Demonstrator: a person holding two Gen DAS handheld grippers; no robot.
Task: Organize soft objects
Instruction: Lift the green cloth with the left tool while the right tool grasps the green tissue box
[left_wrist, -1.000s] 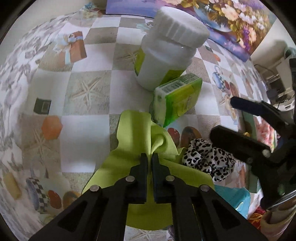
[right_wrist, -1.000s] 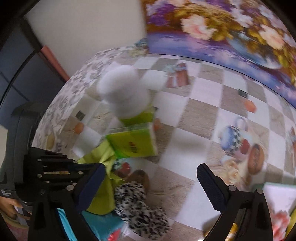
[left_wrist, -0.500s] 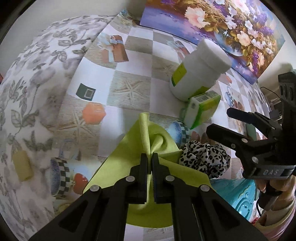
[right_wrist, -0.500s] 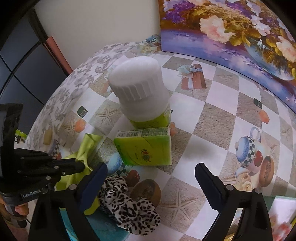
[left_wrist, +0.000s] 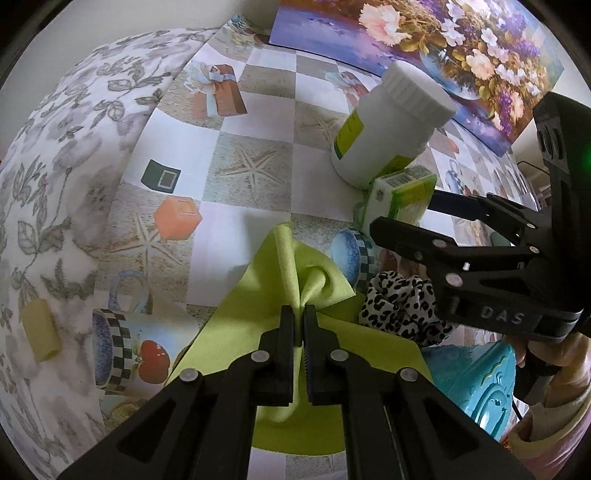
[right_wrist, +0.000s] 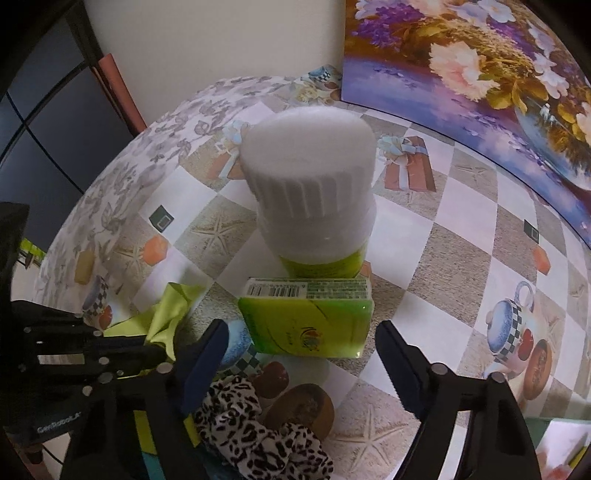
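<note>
One claw (left_wrist: 299, 321) pinches lime cloth (left_wrist: 295, 266)

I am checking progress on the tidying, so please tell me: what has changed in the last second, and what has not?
The right gripper, open, has come forward to the green tissue pack, its fingers now on either side without touching. The left gripper stays shut on the green cloth. The white jar and leopard scrunchie have not moved.

a lime green cloth (left_wrist: 325, 354) lies rumpled on the patterned tablecloth, one fold pinched up into a peak. just beside its right edge rests a leopard-print scrunchie (left_wrist: 400, 308), black spots on white, bunched in loose ruffles. a green tissue pack (right_wrist: 306, 319) stands on edge beyond both.
</note>
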